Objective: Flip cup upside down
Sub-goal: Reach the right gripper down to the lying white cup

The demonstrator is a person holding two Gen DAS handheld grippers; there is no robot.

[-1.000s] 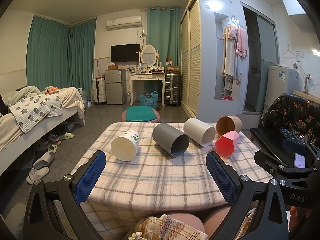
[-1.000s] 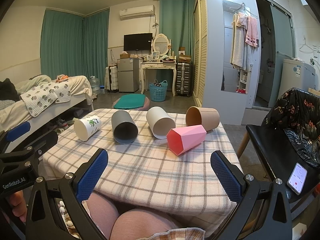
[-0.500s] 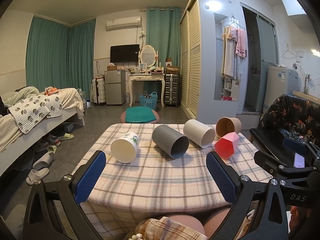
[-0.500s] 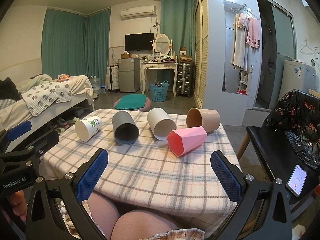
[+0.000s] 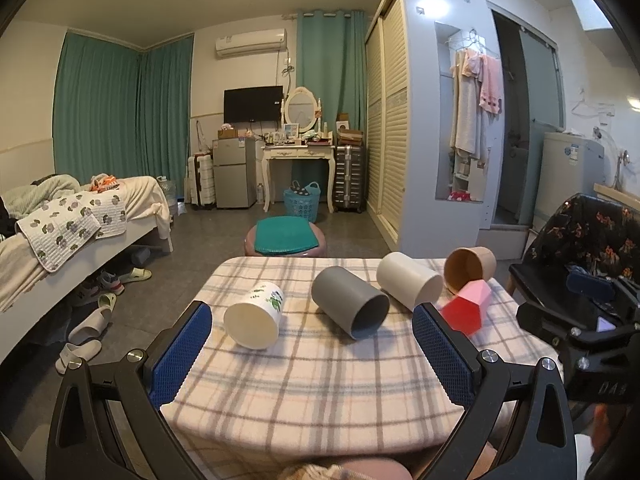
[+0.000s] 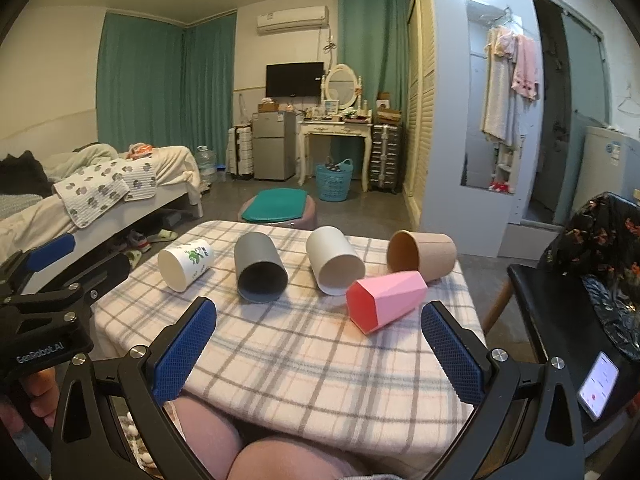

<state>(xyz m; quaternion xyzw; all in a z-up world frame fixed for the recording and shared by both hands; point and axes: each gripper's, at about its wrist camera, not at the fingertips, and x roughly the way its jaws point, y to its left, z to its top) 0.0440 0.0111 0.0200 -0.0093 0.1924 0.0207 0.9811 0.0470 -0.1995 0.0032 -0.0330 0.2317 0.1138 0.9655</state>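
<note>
Several cups lie on their sides on a plaid-covered table (image 5: 320, 380): a white cup with a green print (image 5: 254, 314) (image 6: 185, 265), a grey cup (image 5: 350, 307) (image 6: 259, 267), a cream cup (image 5: 408, 280) (image 6: 334, 266), a brown paper cup (image 5: 469, 267) (image 6: 422, 255) and a pink faceted cup (image 5: 466, 308) (image 6: 386, 300). My left gripper (image 5: 312, 348) is open and empty, near the table's front edge, facing the white and grey cups. My right gripper (image 6: 318, 350) is open and empty, in front of the pink cup.
A round stool with a green cushion (image 5: 285, 236) stands beyond the table. A bed (image 5: 60, 232) is at the left. A black chair with a floral cover (image 6: 592, 264) and a phone (image 6: 598, 384) are at the right.
Both grippers have crept slightly forward toward the cups. The cups have not moved and both grippers stay open.
</note>
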